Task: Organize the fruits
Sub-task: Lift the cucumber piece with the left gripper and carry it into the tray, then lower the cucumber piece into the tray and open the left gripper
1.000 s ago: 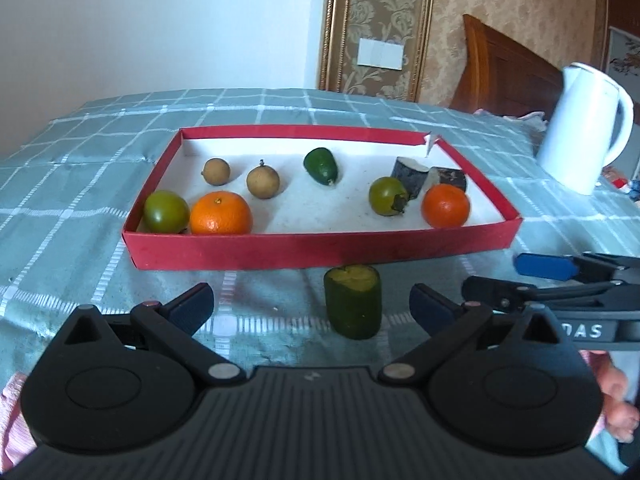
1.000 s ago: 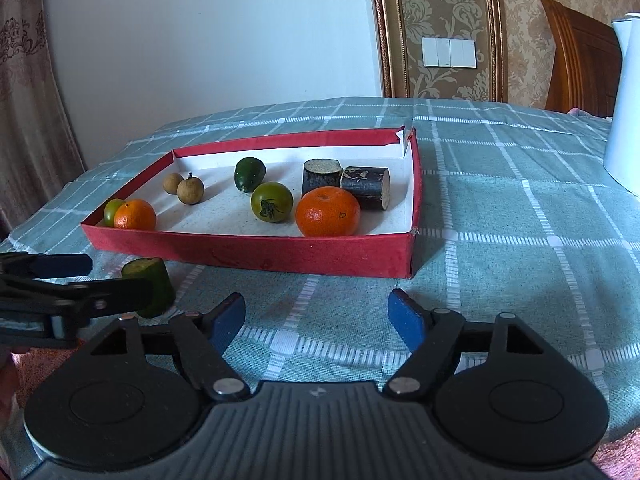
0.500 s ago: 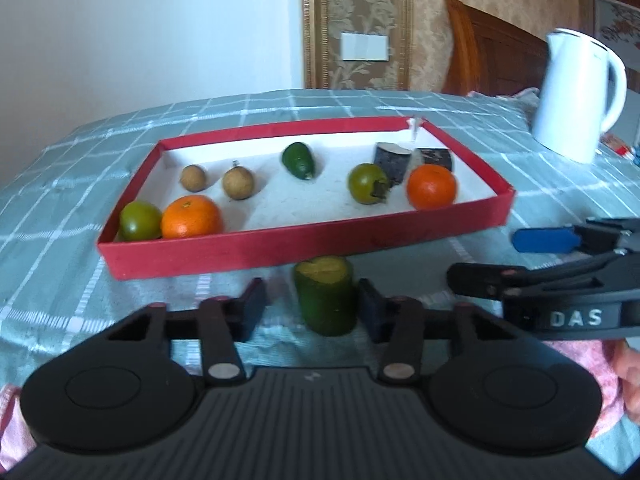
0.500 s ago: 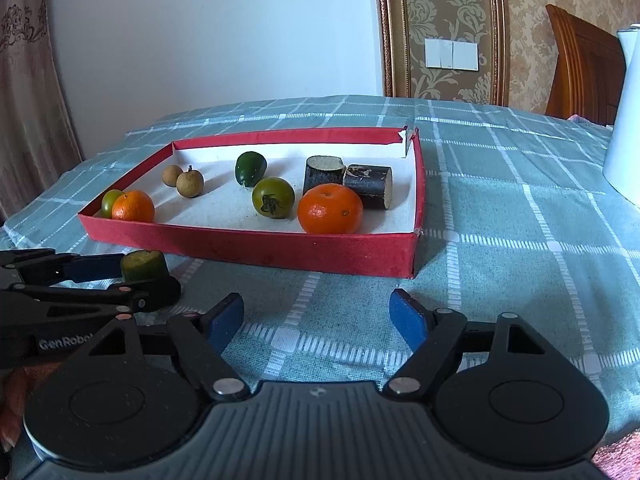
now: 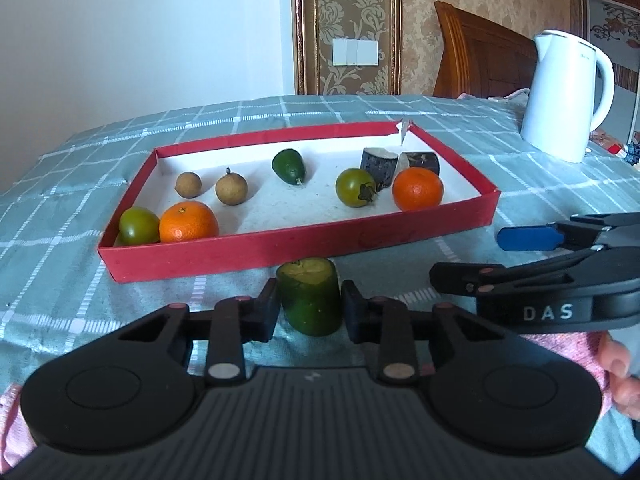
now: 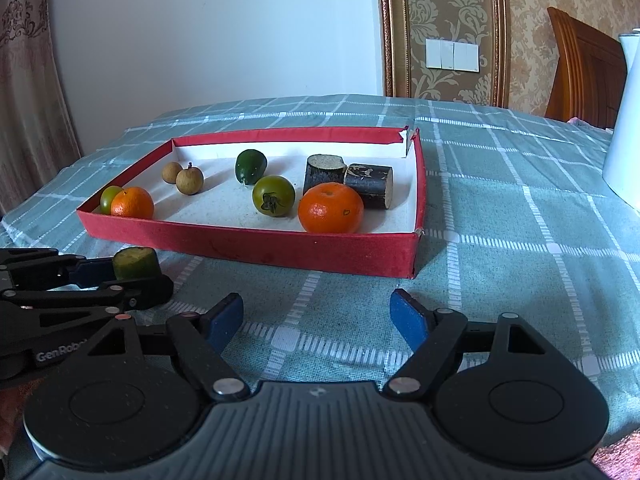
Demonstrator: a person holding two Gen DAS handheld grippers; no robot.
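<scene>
Covering the tabletop (image 5: 520,184) is a teal checked cloth, beneath patterned wallpaper. The left gripper (image 5: 310,309) has just closed its fingers onto the green cut fruit piece (image 5: 310,300), low centre, before the red tray (image 5: 280,252). The right gripper (image 6: 316,314) stands apart, empty. Only the left view shows the whole white kettle (image 5: 568,96); the right shows a curtain (image 6: 28,80).

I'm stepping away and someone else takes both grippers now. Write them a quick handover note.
Left gripper: jaws have just been closing, now shut on the cut green fruit piece, which stands on the checked tablecloth just in front of the red tray.
Right gripper: open, empty, over the cloth.
Done: in the tray lie two oranges, two green tomatoes, two longans, a whole green fruit and two dark cut pieces.
Left: lift the gripped piece into the tray.
</scene>
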